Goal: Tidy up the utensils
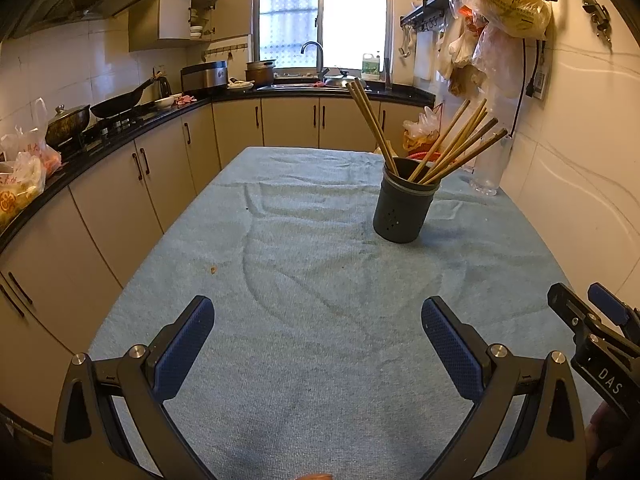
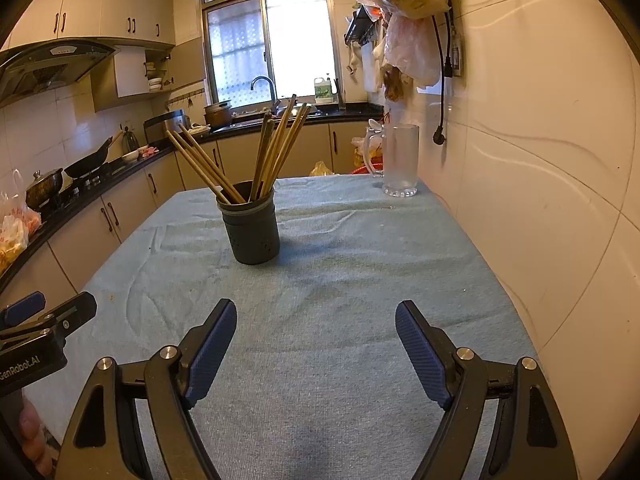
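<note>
Take the dark utensil holder (image 1: pixel 404 204) as your landmark. It stands upright on the blue cloth (image 1: pixel 304 280) that covers the table, toward the far right part as your left camera sees it, and the wooden chopsticks (image 1: pixel 452 148) sit inside it, fanning out past its rim in two bunches.

Your left gripper (image 1: pixel 318 344) hangs well short of the holder, its jaws spread wide with only bare cloth between the blue pads (image 1: pixel 182 350). Your right gripper (image 2: pixel 316 350) is likewise well short of the holder and spread wide, holding nothing.

Between both claws and the holder the cloth lies open, wrinkled but free of objects apart from a small crumb (image 1: pixel 213 269) to the holder's near left.

Beyond the holder and to its right, a frosted glass mug (image 2: pixel 399 160) stands near the table's far corner, close beside the tiled wall (image 2: pixel 540 200). That wall runs along the table's right edge. To the holder's left the cloth ends at the table edge, with a gap before the cabinet fronts (image 1: pixel 120 184).
</note>
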Available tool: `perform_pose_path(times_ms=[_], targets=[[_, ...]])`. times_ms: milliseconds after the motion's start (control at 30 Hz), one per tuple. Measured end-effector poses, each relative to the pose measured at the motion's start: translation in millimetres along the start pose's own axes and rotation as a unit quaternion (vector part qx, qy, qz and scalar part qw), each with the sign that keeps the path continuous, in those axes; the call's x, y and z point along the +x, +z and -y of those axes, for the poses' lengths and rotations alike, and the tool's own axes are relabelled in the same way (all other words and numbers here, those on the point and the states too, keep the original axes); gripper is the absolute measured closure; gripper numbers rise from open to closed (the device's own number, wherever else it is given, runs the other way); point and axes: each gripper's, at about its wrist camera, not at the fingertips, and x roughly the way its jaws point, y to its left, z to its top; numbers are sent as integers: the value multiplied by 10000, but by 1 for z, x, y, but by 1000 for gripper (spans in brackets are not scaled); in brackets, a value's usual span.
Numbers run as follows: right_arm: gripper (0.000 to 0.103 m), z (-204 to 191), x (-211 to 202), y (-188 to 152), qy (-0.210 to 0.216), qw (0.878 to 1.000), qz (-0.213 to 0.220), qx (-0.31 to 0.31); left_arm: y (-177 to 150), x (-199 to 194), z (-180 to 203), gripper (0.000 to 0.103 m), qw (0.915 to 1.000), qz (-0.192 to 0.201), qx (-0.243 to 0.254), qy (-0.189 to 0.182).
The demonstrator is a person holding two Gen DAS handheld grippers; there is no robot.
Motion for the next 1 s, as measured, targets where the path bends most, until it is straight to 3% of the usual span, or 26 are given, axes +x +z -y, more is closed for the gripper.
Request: perform_pose_path(times_ms=[667,1000], targets=[[17,0,7,-4,39,10000,-72,-29,-3,5,3,0,9999,-100,-14,-28],[17,-3,22,-10,112,9994,-309,-125,-5,15,3,0,9998,-207,32,-35]])
